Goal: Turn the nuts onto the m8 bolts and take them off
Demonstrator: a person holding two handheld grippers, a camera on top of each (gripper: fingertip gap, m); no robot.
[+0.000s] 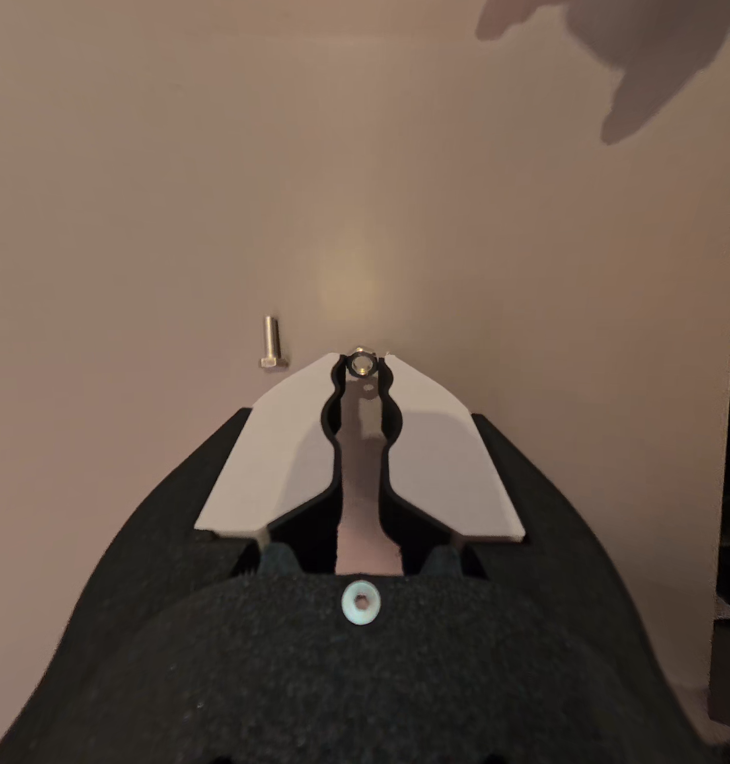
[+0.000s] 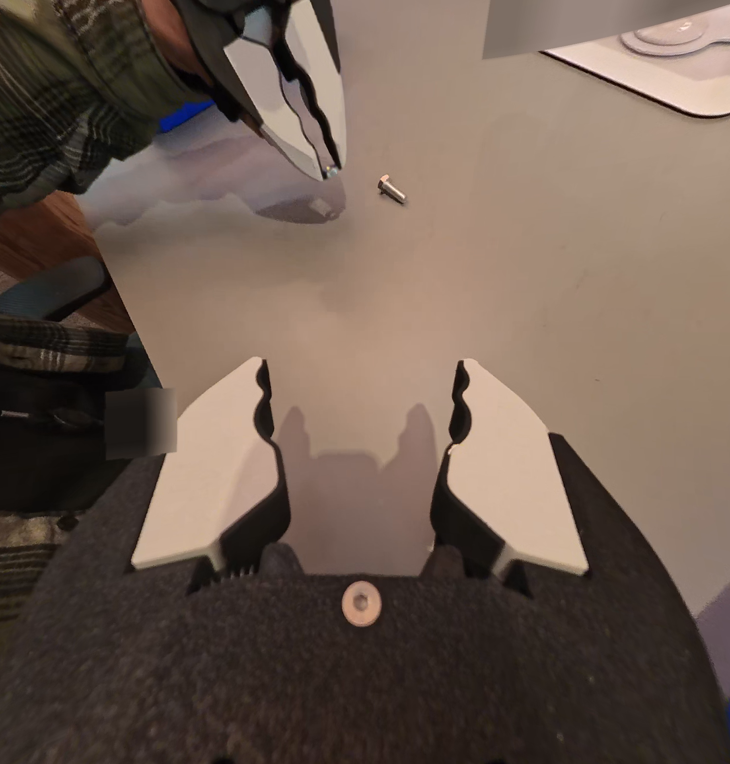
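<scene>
Left gripper (image 1: 360, 359): your fingers are clamped on a small silver nut (image 1: 360, 364), pinched right at the tips with its hole facing the camera.
Height of the nut: it is held above the table (image 1: 189, 186), not resting on it; the right wrist view shows the left gripper's shadow lying below the tips.
Bolt (image 1: 273, 345): it lies flat on the table just to the left of your left fingertips, hex head toward the camera, apart from the nut.
Right gripper (image 2: 361, 364): your fingers stand wide apart with nothing between them, above bare table, well back from the bolt (image 2: 391, 189).
Across the table: from the right wrist view the left gripper (image 2: 330, 169) points down near the bolt, with your plaid sleeve (image 2: 45, 103) behind it.
Far corner: a white pad (image 2: 665, 78) lies on the table at the upper right.
</scene>
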